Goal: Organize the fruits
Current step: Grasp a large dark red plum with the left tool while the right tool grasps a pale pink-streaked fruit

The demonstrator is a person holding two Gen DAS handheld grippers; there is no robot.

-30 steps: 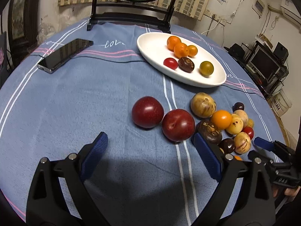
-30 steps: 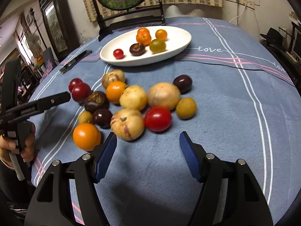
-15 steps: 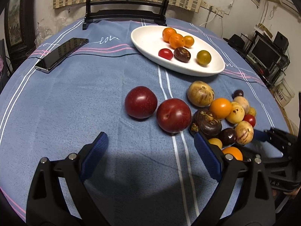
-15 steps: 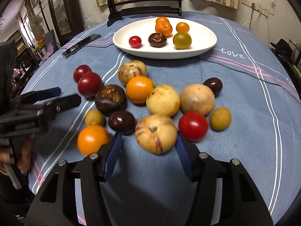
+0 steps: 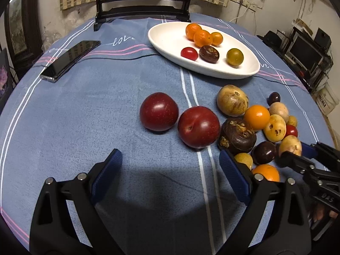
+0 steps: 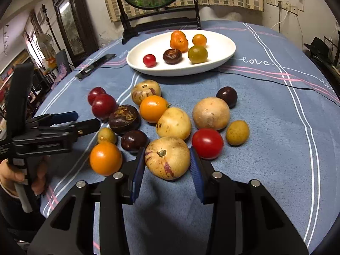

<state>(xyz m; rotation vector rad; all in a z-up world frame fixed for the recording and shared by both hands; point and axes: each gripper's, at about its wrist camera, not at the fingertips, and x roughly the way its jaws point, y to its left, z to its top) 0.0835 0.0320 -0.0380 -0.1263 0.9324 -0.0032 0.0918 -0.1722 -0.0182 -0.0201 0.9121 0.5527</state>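
My right gripper point(image 6: 166, 149) has its jaws closing on a pale yellow fruit with purple streaks point(image 6: 167, 158); both blue pads touch its sides as it rests on the blue cloth at the near edge of a heap of several mixed fruits. A red tomato point(image 6: 207, 143) and an orange fruit point(image 6: 105, 158) flank it. My left gripper point(image 5: 169, 153) hangs open over bare cloth, just short of two dark red plums point(image 5: 198, 126). The white oval plate point(image 5: 170, 36) at the back holds several small fruits.
A black phone point(image 5: 70, 59) lies on the cloth at the far left. A dark framed screen stand point(image 5: 142, 12) rises behind the plate. A thin black cable point(image 6: 276, 82) crosses the cloth in front of the plate. A hand point(image 6: 12, 176) holds the left gripper's handle.
The right gripper has come forward around the streaked yellow fruit and its jaws have narrowed onto it. The left gripper stays open in nearly the same place.
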